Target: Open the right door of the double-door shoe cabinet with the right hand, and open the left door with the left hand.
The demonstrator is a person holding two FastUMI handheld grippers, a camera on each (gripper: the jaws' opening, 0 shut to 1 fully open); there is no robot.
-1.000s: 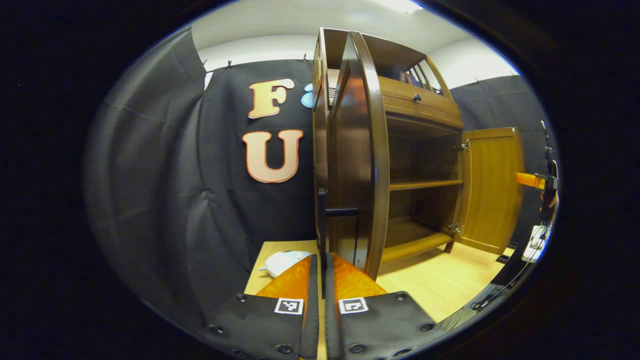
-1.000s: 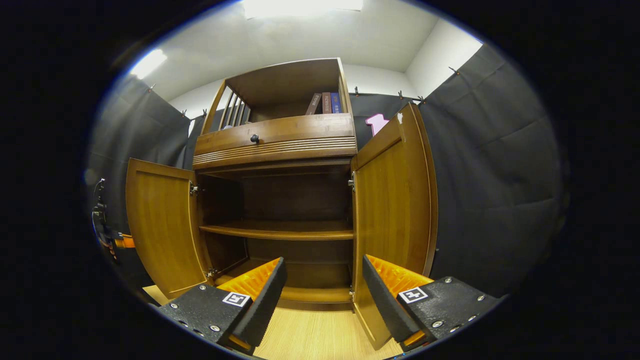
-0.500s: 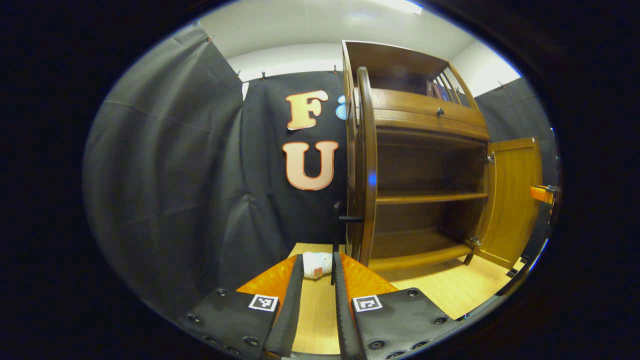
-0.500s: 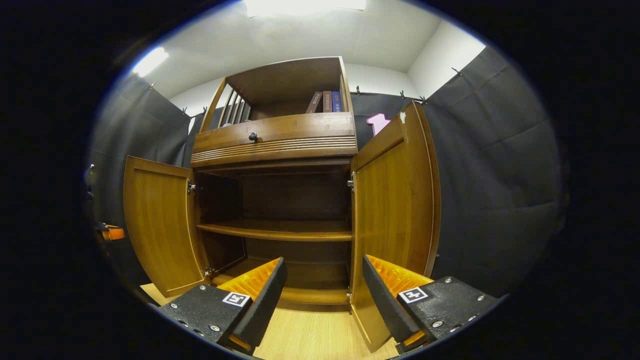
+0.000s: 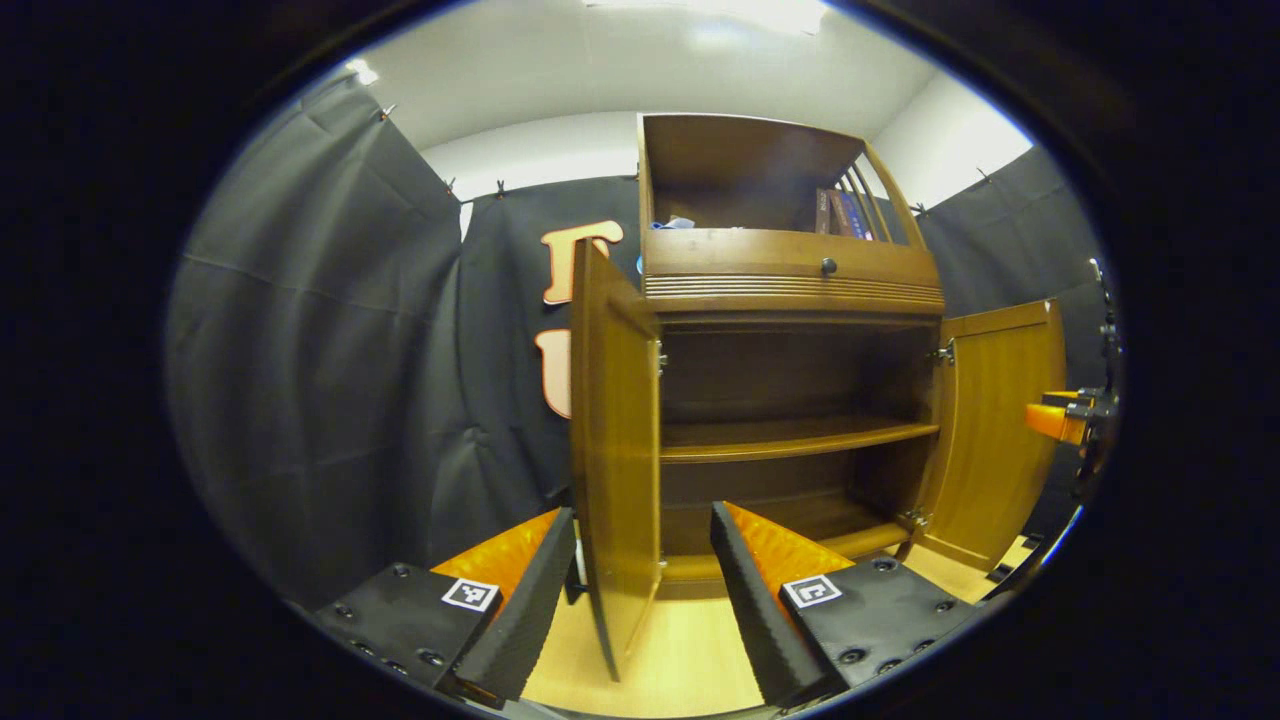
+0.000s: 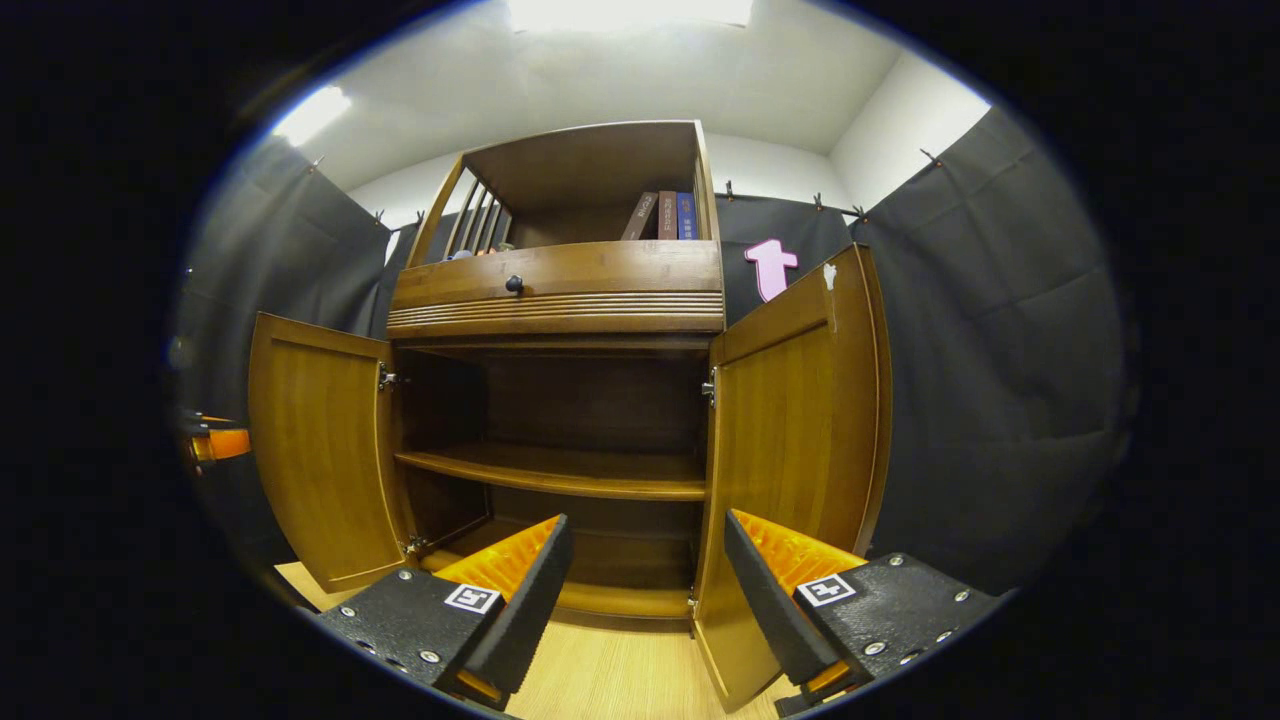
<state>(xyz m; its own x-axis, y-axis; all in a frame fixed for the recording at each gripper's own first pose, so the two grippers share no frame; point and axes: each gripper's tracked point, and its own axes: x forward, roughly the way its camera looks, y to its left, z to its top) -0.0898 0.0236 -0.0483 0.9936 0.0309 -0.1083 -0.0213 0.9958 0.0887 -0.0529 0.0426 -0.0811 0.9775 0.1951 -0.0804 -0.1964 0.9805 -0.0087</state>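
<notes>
Left tongs (image 5: pixel 640 600): fingers spread wide apart, holding nothing; the free edge of the left door (image 5: pixel 612 470) stands in the gap between them, touching neither.
Right tongs (image 6: pixel 645 590): fingers spread wide, holding nothing; the lower edge of the right door (image 6: pixel 795 480) hangs between them, nearer the right-hand finger.
Other tongs: in the left gripper view the right tongs show at the far right edge, just beyond the right door (image 5: pixel 995 430); in the right gripper view the left tongs (image 6: pixel 215 443) peek out at the far left, past the left door (image 6: pixel 315 450).
Cabinet (image 6: pixel 560 290): stands in the middle of the booth, both lower doors swung outward on metal hinges, the inside open to the front.
Open room: the gap between the two doors is wide and free; bare floor (image 6: pixel 610 680) lies in front.
Inside: one curved shelf (image 6: pixel 555 470) across the middle, a bottom board below it, both bare.
Upper part: a drawer front with grooved trim and a small dark round knob (image 6: pixel 513 284); above it an open box with slatted sides, holding a few upright books (image 6: pixel 665 215).
Room: pale wood-look floor, black cloth walls clipped up at the top, white ceiling with bright lights.
Materials: glossy brown wood with panelled doors, rounded on the outer edges.
</notes>
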